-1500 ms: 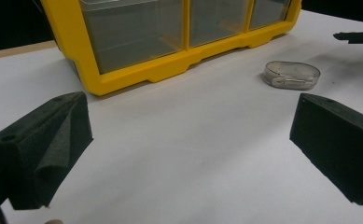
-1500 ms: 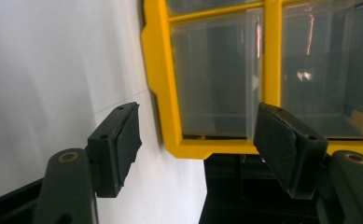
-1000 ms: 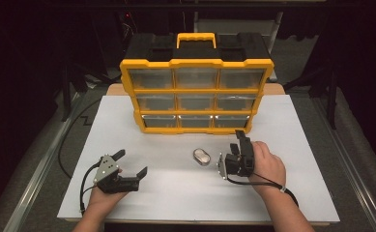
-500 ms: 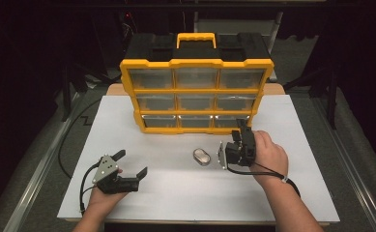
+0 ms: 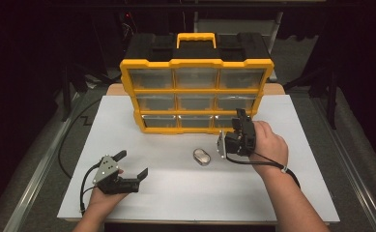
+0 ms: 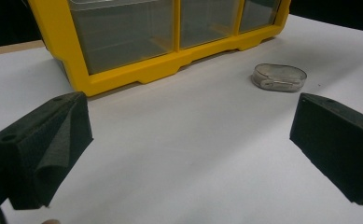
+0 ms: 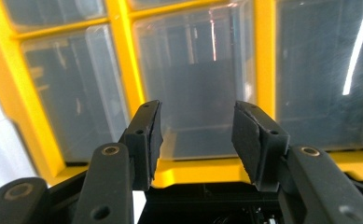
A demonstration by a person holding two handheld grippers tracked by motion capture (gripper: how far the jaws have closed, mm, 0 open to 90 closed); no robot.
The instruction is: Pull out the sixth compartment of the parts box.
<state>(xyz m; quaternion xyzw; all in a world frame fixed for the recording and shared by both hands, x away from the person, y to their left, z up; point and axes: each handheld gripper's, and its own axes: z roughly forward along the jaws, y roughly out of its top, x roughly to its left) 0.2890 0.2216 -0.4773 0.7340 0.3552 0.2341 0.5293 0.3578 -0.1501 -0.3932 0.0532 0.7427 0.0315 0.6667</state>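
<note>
A yellow organizer [image 5: 195, 92] with clear drawers and a black top stands upright at the back of the white board. A small clear oval container [image 5: 202, 156] lies on the board in front of it. My right gripper [image 5: 241, 117] is held up just right of that container, pointing at the organizer's lower right drawers. In the right gripper view its jaws [image 7: 195, 126] stand partly open before a clear drawer [image 7: 202, 79]; they have just been closing, with nothing between them. My left gripper [image 5: 133, 163] rests open at the front left, empty; the oval container [image 6: 279, 77] lies beyond it.
The white board [image 5: 176, 203] covers the table, with bare room in the middle and at the right. A black cable [image 5: 72, 140] curves off the left edge. Metal rails run along both sides of the table.
My right gripper has lifted off the board and moved toward the organizer's lower right drawers, its jaws narrower than before. The left gripper and the oval container have stayed where they were.
</note>
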